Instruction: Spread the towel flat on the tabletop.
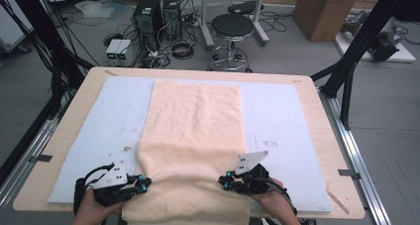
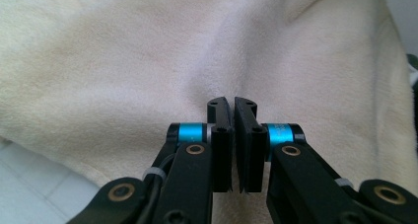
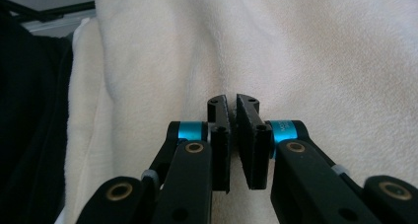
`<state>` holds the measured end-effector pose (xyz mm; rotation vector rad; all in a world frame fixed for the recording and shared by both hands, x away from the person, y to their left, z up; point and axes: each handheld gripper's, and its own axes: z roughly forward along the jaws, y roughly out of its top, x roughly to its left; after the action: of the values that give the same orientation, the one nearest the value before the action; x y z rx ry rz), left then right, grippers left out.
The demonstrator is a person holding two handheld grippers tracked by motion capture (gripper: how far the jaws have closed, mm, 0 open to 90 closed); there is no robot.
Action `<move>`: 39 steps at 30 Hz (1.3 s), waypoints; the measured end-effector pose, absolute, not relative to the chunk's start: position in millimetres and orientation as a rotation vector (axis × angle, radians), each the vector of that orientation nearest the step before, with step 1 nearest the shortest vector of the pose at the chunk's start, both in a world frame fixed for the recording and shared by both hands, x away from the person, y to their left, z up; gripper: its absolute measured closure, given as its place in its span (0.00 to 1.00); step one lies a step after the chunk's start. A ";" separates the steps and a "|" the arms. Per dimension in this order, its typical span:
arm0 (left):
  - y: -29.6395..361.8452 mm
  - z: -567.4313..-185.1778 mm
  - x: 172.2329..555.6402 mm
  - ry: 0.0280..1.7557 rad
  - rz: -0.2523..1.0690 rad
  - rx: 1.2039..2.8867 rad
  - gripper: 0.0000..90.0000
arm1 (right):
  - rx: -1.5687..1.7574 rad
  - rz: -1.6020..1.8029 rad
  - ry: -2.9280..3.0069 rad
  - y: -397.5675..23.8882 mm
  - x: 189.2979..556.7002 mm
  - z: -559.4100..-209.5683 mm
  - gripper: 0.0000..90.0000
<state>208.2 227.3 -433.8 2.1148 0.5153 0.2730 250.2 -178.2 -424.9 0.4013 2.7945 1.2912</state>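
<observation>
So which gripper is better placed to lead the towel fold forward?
Neither clearly. Left gripper and right gripper are both shut on the towel, pinching its near part on opposite sides, level with each other. Probably move both together.

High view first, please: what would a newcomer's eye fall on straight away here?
A large cream towel runs down the middle of the pale blue mat on the table and hangs over the near edge. At that near end the left hand-held gripper and the right hand-held gripper each pinch one side of it, jaws shut on the cloth.
</observation>
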 end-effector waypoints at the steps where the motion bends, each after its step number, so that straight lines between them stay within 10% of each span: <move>1: 228.1 -433.4 205.2 0.512 0.272 2.113 0.95 | 0.397 1.293 2.801 -177.4 248.3 -425.9 0.94; 18: 241.3 -432.0 162.3 0.463 0.182 2.138 0.94 | 0.295 1.310 2.897 -167.2 211.8 -428.4 0.81; 25: 237.5 -425.3 187.4 0.473 0.165 2.042 0.58 | 0.354 1.312 2.776 -182.1 225.5 -415.2 0.65; 29: 225.2 -431.5 208.9 0.458 0.154 2.100 0.54 | 0.428 1.283 2.770 -189.6 240.8 -423.0 0.60; 35: 216.6 -447.7 206.8 0.422 0.176 2.188 0.57 | 0.437 1.225 2.794 -196.6 240.0 -442.7 0.67; 39: 220.1 -448.5 208.8 0.453 0.181 2.167 0.77 | 0.455 1.217 2.797 -196.6 241.8 -442.0 0.79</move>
<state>208.8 220.1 -448.5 2.1674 0.4533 0.1815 241.8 -196.6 -442.0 0.4553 2.7968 1.2172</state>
